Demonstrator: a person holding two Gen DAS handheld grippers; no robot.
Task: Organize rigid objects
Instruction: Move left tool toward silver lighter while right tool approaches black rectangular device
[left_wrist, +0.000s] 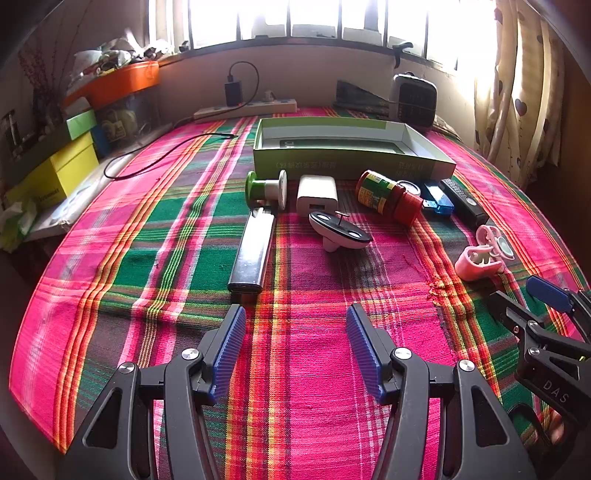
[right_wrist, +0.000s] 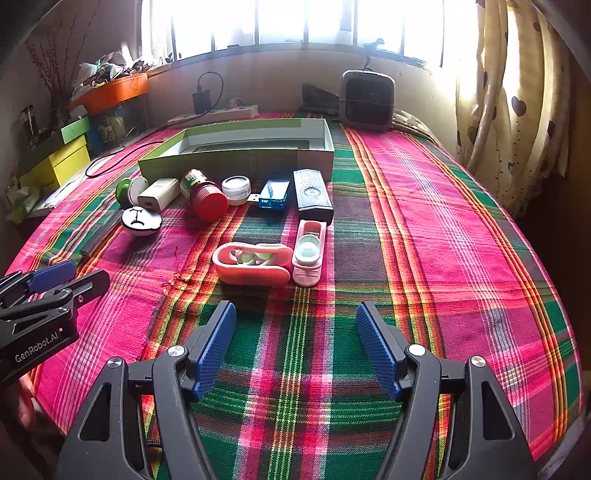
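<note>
An open green box lies on the plaid cloth. In front of it lie a green and white spool, a white charger, a red-capped jar, a blue USB stick, a black remote, a long black bar, a white and black gadget and an open pink case. My left gripper is open and empty, short of the bar. My right gripper is open and empty, just short of the pink case.
A power strip with a plugged adapter, a small heater and a black cable lie behind the box. Stacked yellow and green boxes and an orange tray stand at the left. Curtains hang at the right.
</note>
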